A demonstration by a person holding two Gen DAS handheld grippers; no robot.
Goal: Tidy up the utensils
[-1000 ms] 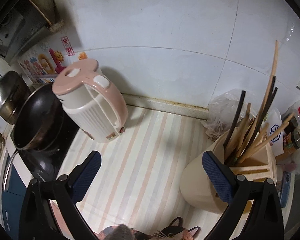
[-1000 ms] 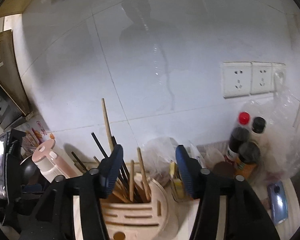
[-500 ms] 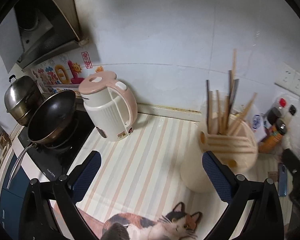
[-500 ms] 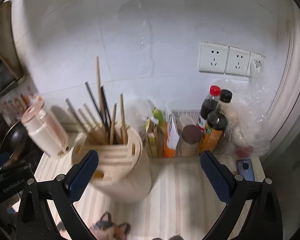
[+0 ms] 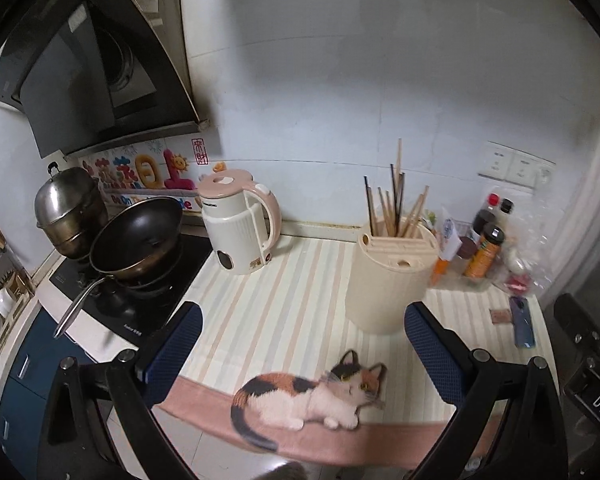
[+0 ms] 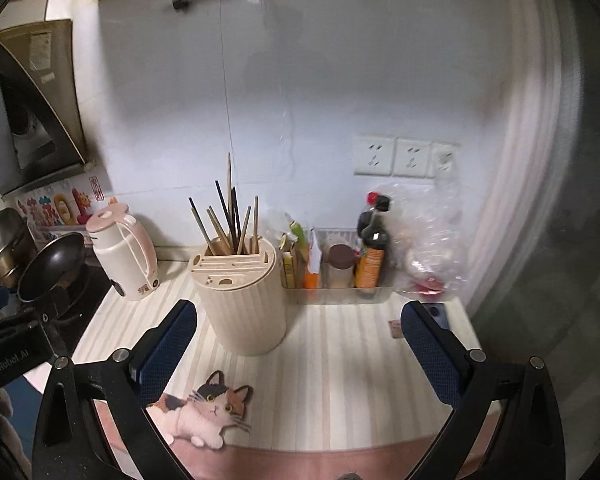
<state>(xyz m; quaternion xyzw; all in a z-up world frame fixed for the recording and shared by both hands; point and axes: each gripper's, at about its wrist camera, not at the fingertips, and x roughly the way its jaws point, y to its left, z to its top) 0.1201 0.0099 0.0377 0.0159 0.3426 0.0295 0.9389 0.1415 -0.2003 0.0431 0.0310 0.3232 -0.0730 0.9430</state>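
A cream ribbed utensil holder (image 5: pixel 390 280) stands on the striped counter mat (image 5: pixel 284 300), with several wooden and dark chopsticks (image 5: pixel 396 208) upright in its back slot. It also shows in the right wrist view (image 6: pixel 242 300) with the chopsticks (image 6: pixel 230 220). My left gripper (image 5: pixel 302 344) is open and empty, held back above the mat's front edge. My right gripper (image 6: pixel 300 346) is open and empty, also back from the holder. Part of the right gripper's body shows at the far right of the left wrist view (image 5: pixel 588 360).
A pink-and-white kettle (image 5: pixel 240 228) stands left of the holder. A black wok (image 5: pixel 136 236) and steel pot (image 5: pixel 68 208) sit on the stove. A clear tray of sauce bottles (image 6: pixel 340 268) and a plastic bag (image 6: pixel 428 248) stand at the right. A phone (image 5: pixel 522 322) lies near the mat's right edge.
Both grippers have pulled back and up from the utensil holder, which now looks smaller and farther. The right gripper opened from narrow to wide a second ago. The cat print has come into view.
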